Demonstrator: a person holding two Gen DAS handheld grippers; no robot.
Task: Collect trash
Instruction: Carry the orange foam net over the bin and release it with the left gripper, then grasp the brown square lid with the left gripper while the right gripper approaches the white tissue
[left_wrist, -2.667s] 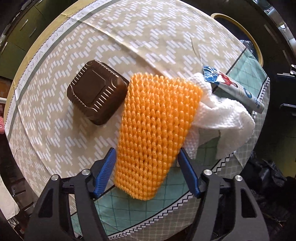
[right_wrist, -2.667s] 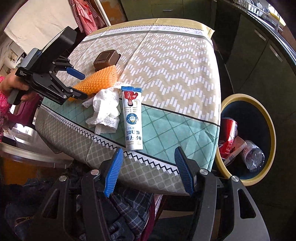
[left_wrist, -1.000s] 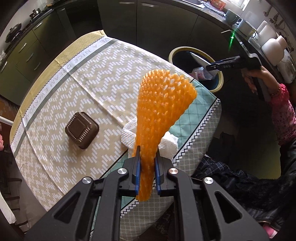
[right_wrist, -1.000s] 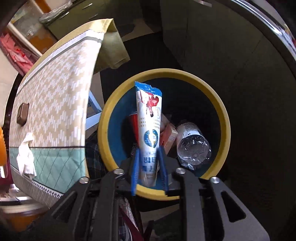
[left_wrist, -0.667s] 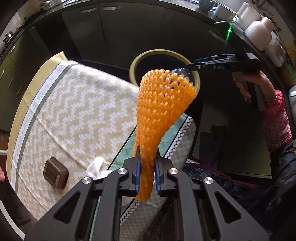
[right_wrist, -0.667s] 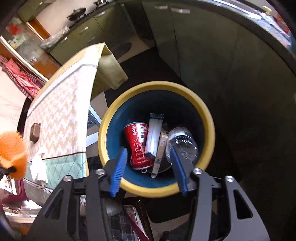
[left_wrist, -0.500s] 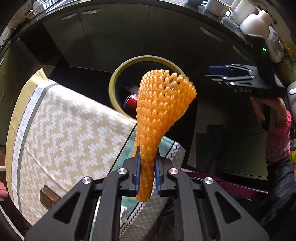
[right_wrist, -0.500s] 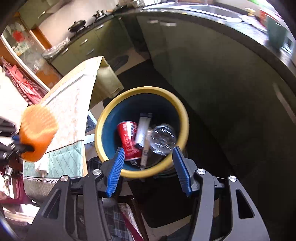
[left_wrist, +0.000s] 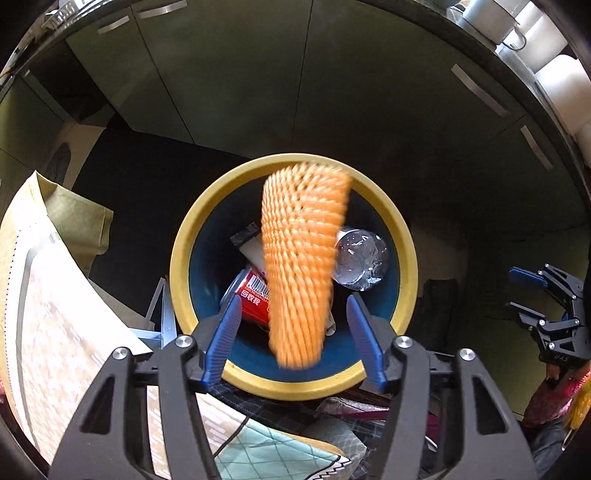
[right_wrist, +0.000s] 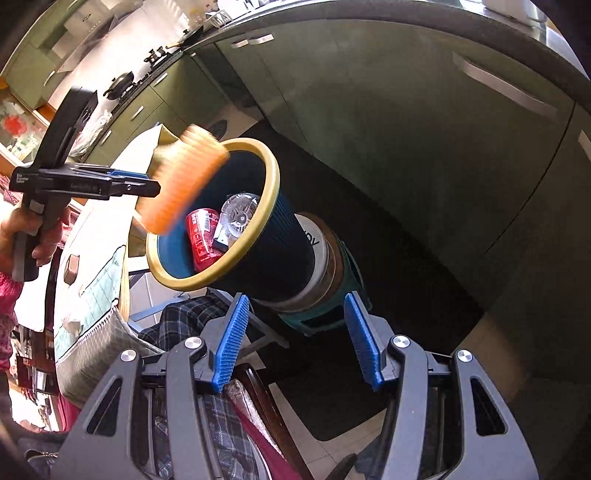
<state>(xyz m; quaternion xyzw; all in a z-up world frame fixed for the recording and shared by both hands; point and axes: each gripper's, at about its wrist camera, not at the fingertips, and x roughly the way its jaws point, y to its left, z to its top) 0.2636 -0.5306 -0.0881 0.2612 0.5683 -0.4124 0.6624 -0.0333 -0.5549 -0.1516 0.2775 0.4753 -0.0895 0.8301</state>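
The orange foam net (left_wrist: 301, 258) hangs blurred over the mouth of the yellow-rimmed blue bin (left_wrist: 177, 258). It sits between the jaws of my left gripper (left_wrist: 291, 306), which are opening, and neither pad touches it. In the right wrist view the net (right_wrist: 181, 181) is just off the left gripper (right_wrist: 153, 184), above the bin rim (right_wrist: 273, 192). My right gripper (right_wrist: 295, 306) stands open with nothing in it, off to the side of the bin, and also shows at the right of the left wrist view (left_wrist: 511, 290). A red can (left_wrist: 251, 299), a clear bottle (left_wrist: 360, 258) and a wrapper (left_wrist: 251, 251) lie in the bin.
The table with its patterned cloth (right_wrist: 96, 280) stands left of the bin, with a brown box (right_wrist: 71, 268) on it. Green cabinets (left_wrist: 295, 92) close off the space behind the bin. Plaid cloth (right_wrist: 184, 317) lies on a chair below the table edge.
My left gripper swung from the table edge to over the bin and opened, letting go of the orange net. My right gripper dropped the wrapper into the bin and backed away.
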